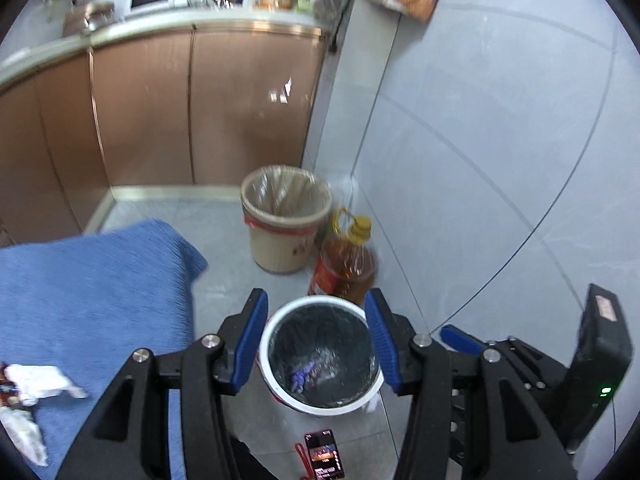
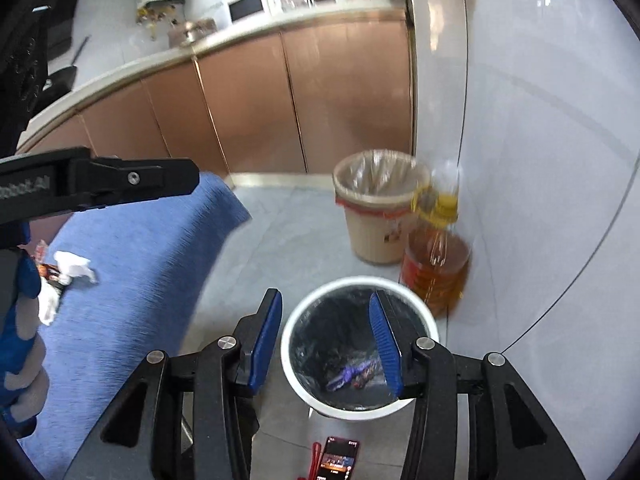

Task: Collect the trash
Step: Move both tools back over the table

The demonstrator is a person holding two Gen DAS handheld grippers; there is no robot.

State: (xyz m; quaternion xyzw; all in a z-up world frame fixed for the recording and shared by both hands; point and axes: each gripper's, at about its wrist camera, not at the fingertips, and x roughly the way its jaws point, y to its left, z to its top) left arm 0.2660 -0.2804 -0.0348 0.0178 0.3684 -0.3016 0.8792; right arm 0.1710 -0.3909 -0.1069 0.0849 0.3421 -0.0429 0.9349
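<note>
A white bin [image 1: 280, 320] with a black liner stands on the floor, with a purple wrapper [image 1: 302, 376] lying at its bottom. My left gripper [image 1: 316, 294] hangs open above the bin, and nothing sits between its blue pads. Beside it my right gripper [image 2: 325, 294] is also open and empty over the same bin [image 2: 292, 320], where the purple wrapper [image 2: 352, 374] shows again. Crumpled white tissue [image 1: 38, 376] and a dark snack wrapper [image 2: 50, 272] lie on a blue cloth [image 1: 100, 280] to the left.
A beige bin [image 1: 280, 236] with a clear liner stands by the copper cabinets [image 1: 160, 112]. A large oil bottle [image 1: 344, 268] sits against the grey wall [image 1: 480, 160]. A phone [image 1: 324, 454] with a red strap lies on the floor. A gloved hand [image 2: 20, 340] shows at left.
</note>
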